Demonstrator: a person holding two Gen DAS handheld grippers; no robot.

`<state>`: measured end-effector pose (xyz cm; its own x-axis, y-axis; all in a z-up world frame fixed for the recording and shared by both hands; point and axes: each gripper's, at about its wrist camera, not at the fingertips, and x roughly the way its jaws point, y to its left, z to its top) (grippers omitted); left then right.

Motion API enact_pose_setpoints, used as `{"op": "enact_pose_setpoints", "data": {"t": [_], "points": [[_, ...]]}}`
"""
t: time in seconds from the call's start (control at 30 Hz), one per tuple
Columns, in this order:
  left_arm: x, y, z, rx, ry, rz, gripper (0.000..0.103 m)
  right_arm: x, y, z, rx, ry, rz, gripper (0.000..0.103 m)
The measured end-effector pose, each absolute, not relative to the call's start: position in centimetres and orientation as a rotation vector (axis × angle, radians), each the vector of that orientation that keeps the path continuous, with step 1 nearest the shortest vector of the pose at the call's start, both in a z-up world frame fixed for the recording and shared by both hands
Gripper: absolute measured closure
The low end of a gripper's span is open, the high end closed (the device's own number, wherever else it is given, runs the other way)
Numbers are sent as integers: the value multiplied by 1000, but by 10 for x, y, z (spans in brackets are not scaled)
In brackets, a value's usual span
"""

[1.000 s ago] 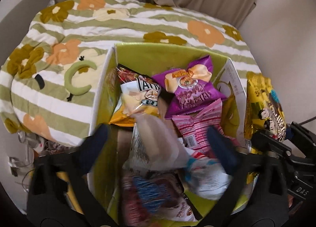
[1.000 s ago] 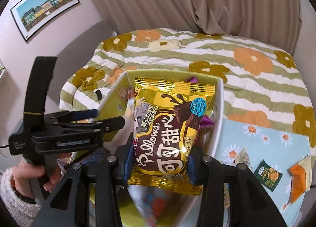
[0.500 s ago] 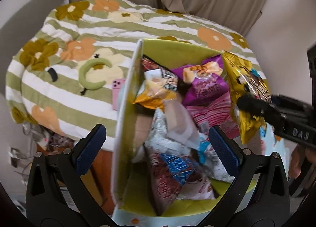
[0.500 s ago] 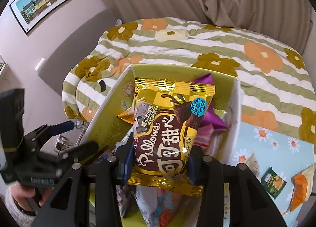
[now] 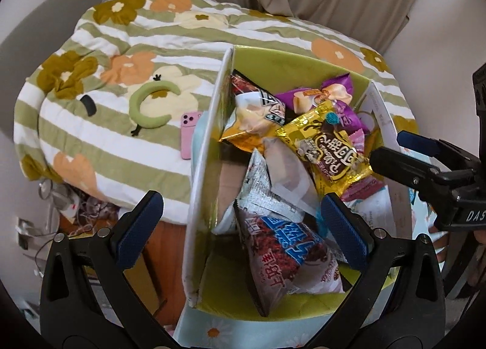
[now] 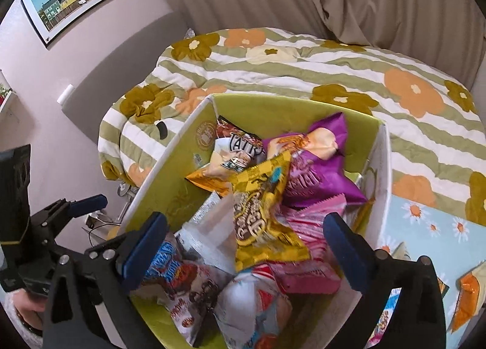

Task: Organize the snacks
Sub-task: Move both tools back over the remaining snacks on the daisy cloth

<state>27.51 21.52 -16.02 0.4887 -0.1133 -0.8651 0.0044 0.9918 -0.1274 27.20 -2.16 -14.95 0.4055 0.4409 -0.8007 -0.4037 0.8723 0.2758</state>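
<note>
The left gripper (image 5: 240, 224) hung with its jaws apart and empty over the near end of the green box (image 5: 206, 148). Inside, the yellow snack bag (image 6: 261, 212) lay loose atop the other packets, beside a purple bag (image 6: 316, 166); above it the right gripper (image 6: 246, 242) was opening, pads clear of it

snack packets (image 6: 264, 212): glossy foil | box (image 5: 206, 148): matt, probably cardboard | quilt (image 5: 121, 45): soft cloth

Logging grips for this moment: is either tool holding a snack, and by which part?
Nothing is held. The right tool is opening, nothing between its jaws; the yellow packet lies in the box. The left tool is open.
</note>
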Motion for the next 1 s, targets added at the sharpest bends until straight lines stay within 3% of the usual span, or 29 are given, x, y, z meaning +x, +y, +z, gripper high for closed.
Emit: {"op": "enact_pose_setpoints", "data": {"t": [0.6, 1.0], "points": [[259, 133, -102, -61, 952, -303, 0, 192, -135, -69, 82, 864, 219, 1], [237, 28, -99, -38, 944, -317, 0, 172, -268, -76, 102, 863, 73, 1]]}}
